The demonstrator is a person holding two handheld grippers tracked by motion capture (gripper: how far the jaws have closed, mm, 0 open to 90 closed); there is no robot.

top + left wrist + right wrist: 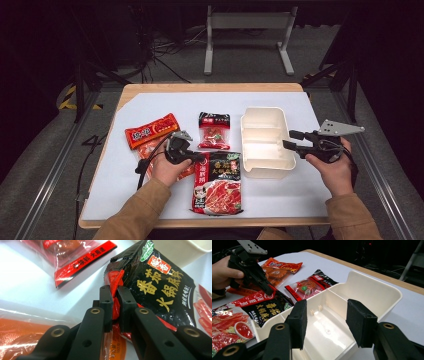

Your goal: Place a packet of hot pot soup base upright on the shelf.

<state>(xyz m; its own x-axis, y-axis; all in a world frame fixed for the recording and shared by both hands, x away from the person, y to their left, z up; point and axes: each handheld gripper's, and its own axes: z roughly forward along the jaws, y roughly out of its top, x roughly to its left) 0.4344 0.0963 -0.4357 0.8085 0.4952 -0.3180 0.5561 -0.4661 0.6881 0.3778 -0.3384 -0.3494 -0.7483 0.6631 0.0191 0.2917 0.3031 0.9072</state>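
A large black and red hot-pot sauce packet point(218, 184) lies flat near the table's front. My left gripper point(196, 158) is shut on its upper left corner; in the left gripper view the jaws pinch the packet's red edge point(115, 287), and the black face point(160, 287) spreads to the right. A white two-compartment tray point(265, 113) stands empty to the right of the packet. My right gripper point(291, 140) hangs open at the tray's right rim. In the right gripper view its pads point(298, 322) frame the tray's inside point(329, 322), with nothing between them.
An orange-red snack packet point(151, 131) lies at the left. A small black and red packet point(214, 131) sits behind the large one. A clear orange packet point(148, 150) lies partly under my left hand. A white sheet point(280, 200) covers the wooden table.
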